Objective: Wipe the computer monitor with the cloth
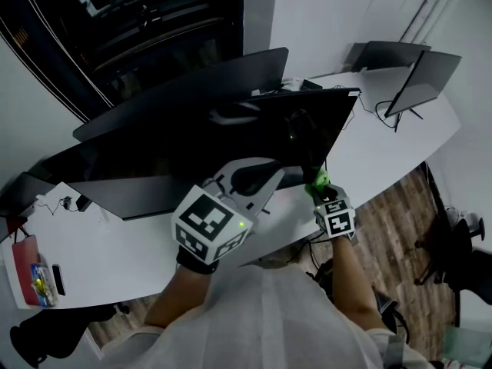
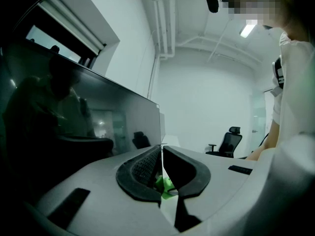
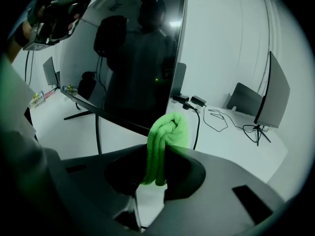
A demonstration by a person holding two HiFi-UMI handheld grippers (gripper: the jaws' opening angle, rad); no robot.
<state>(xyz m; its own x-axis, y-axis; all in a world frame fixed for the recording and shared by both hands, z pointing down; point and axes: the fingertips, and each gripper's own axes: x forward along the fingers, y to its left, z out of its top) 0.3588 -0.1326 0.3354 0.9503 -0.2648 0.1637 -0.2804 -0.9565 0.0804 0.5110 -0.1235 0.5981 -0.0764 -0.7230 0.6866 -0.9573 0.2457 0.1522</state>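
A: Head view first. Where did the cloth sit against the screen?

B: The cloth (image 1: 318, 180) was pinched in the right gripper (image 1: 323, 192), just beside the lower right corner of the monitor (image 1: 192, 129). The monitor's long axis ran leftward across the desk (image 1: 115, 244), so nearly all the glass lay left of those jaws. The left gripper (image 1: 261, 183) hung before the lower middle of the screen.

A: Room to move?

B: Right of the corner there were cables (image 1: 373, 110) on the desk, and the spare monitors (image 1: 421, 79) stood well apart.

A: Left gripper view.

B: The left gripper (image 2: 161, 149) had its tips pressed pad to pad. A speck of green showed low in the slot behind them. I judged it to be the cloth seen beyond, not a grip, but could not be sure. The monitor (image 2: 98, 117) ran along the left side, seen at a slant.

A: Right gripper view.

B: The right gripper (image 3: 158, 156) was clenched on the folded cloth (image 3: 169, 129), with the bunch standing upright past the tips. The monitor (image 3: 133, 58) lay ahead, up and to the left. Its bottom edge passed just behind the bunch.

A: Judgement?

B: The right gripper was the nearer one. The next move would be to press forward onto the glass, then sweep left along the long axis. Starting this close to the corner, the cloth could slip off the right edge or catch the cable (image 3: 198, 127).
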